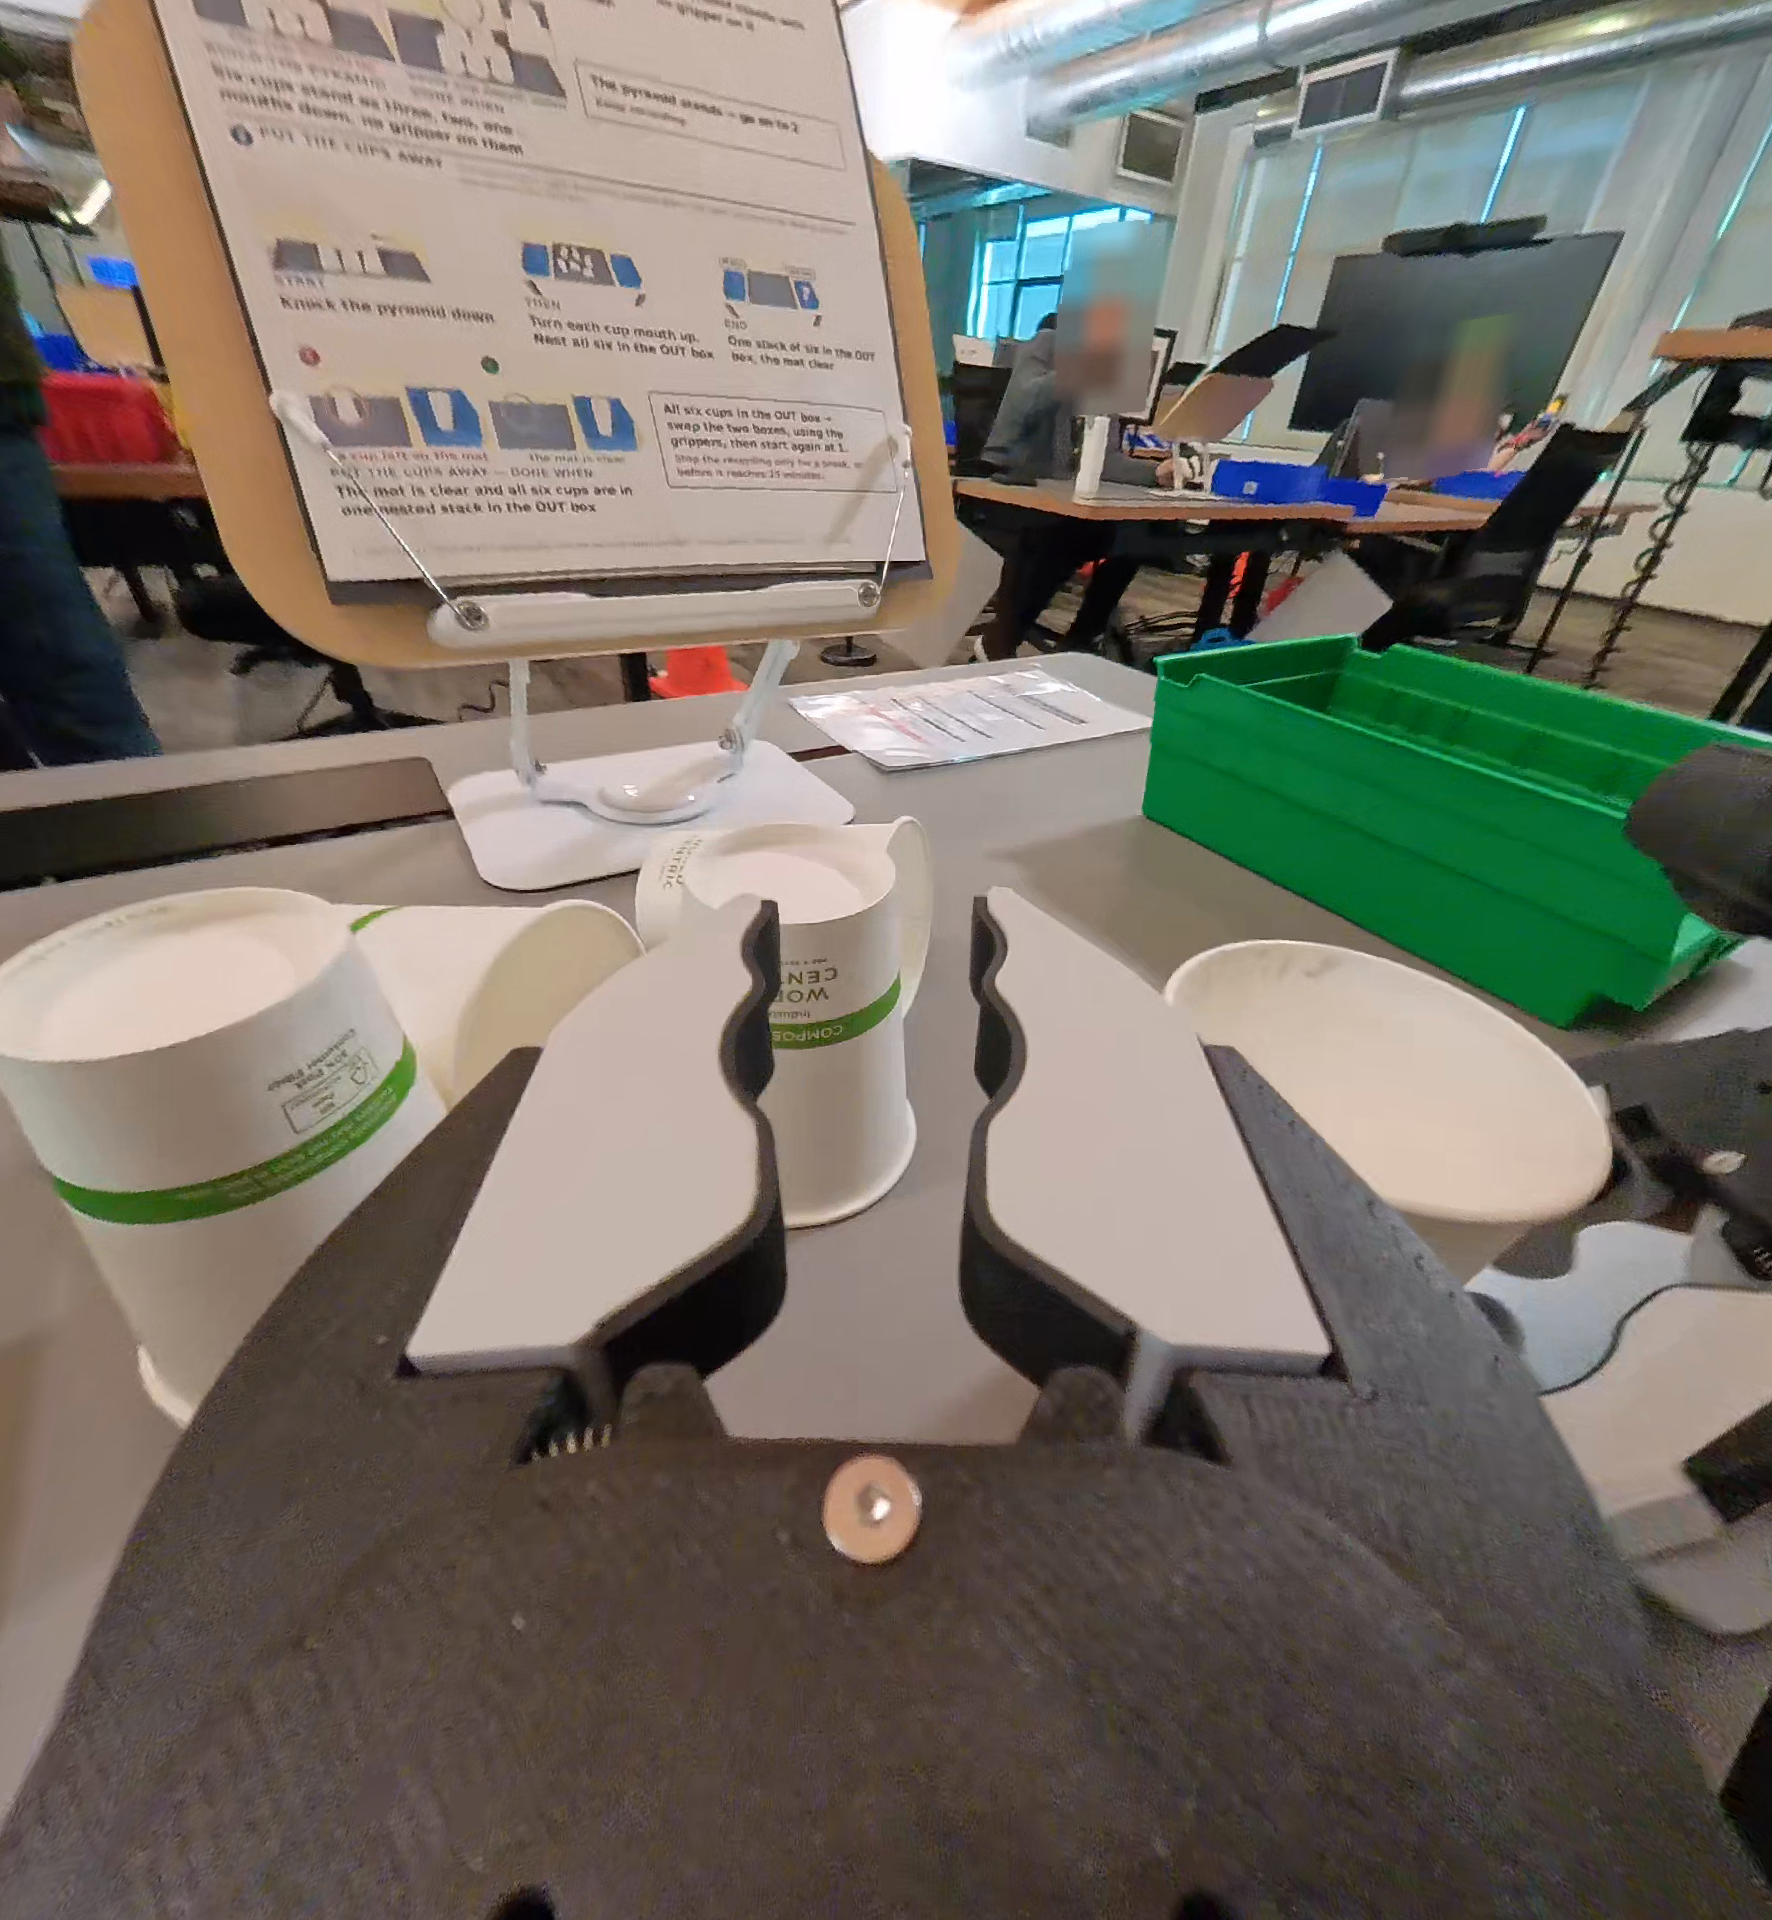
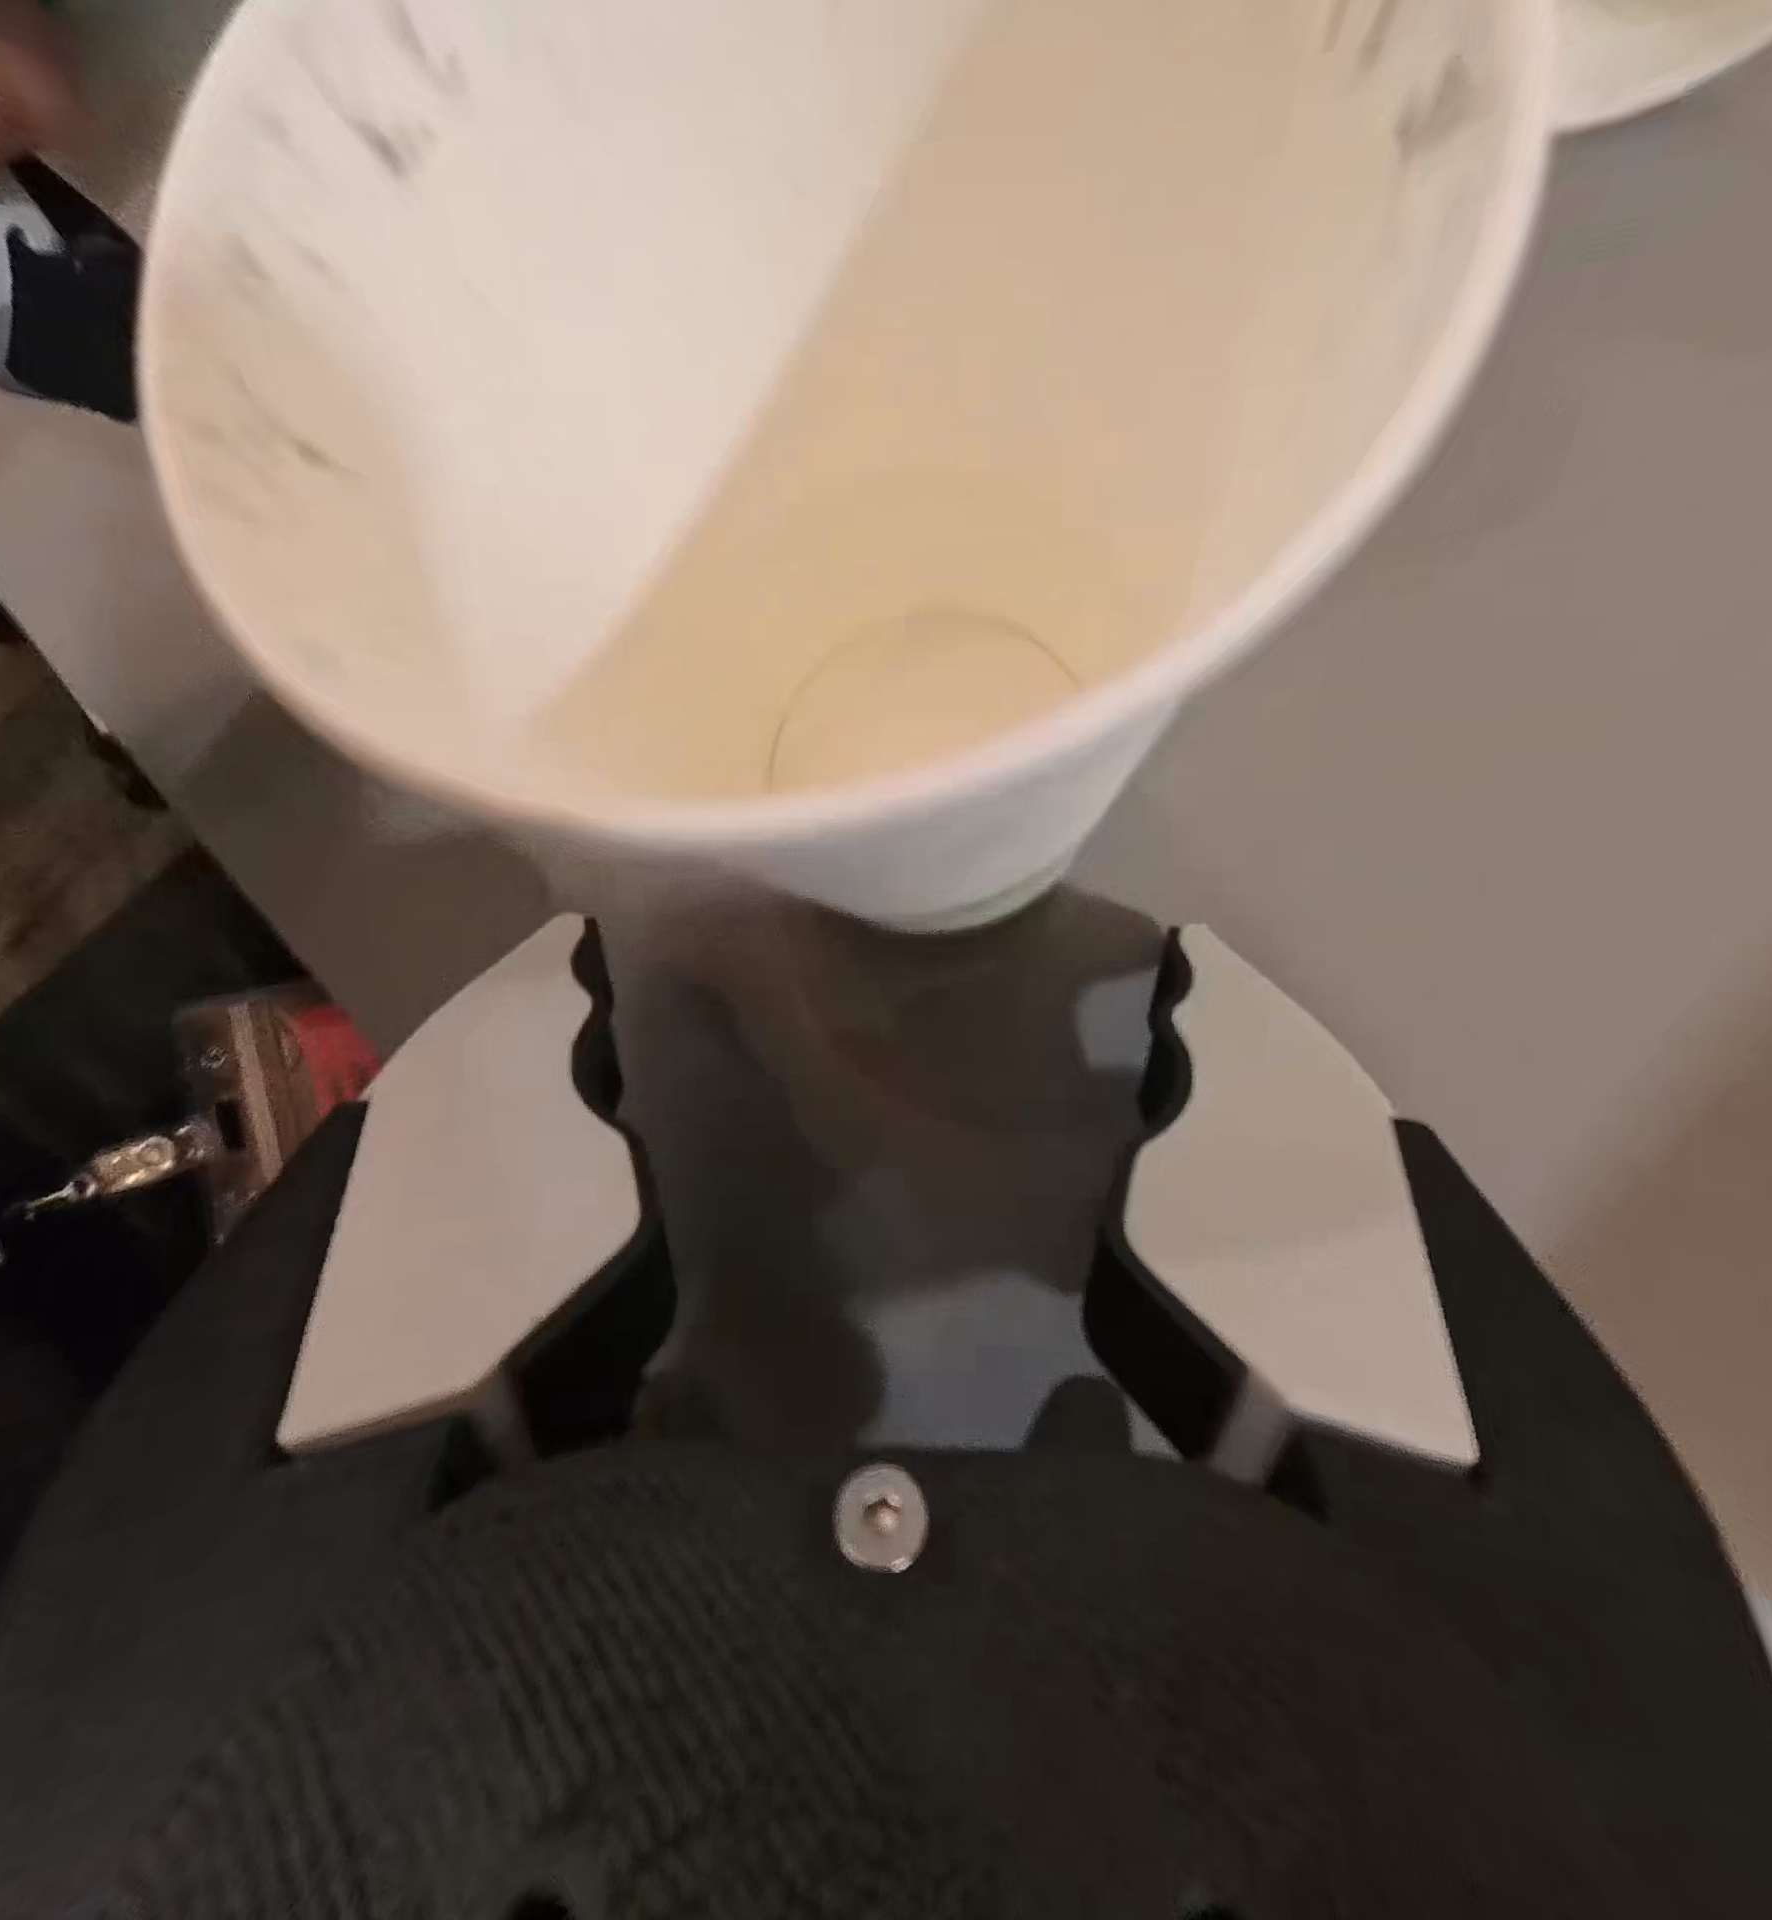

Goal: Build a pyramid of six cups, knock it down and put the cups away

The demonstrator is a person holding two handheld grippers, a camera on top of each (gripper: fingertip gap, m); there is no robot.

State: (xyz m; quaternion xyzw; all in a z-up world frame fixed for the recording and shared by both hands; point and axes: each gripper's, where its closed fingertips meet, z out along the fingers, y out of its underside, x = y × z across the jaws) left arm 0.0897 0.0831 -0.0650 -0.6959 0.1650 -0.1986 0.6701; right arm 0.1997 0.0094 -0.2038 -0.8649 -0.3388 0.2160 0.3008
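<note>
Several white paper cups with green bands are on the grey table (image 1: 1069, 862). In the left wrist view, one cup (image 1: 186, 1091) stands mouth down at left, and another cup (image 1: 508, 977) lies on its side behind it. A third cup (image 1: 830, 1039) stands mouth down just past my left gripper (image 1: 874, 925), which is open and empty. An upright cup (image 1: 1381, 1081) stands at right, beside my right gripper (image 1: 1734, 1143). In the right wrist view my right gripper (image 2: 882, 940) is open, and that cup (image 2: 757, 416) sits mouth up just beyond its fingertips, not between them.
A green bin (image 1: 1464, 810) stands at the back right. A document stand (image 1: 643, 810) holding a printed sheet stands behind the cups, with a laminated sheet (image 1: 965, 717) beside it. Another cup's rim (image 2: 1692, 52) shows at top right in the right wrist view. People sit at desks far behind.
</note>
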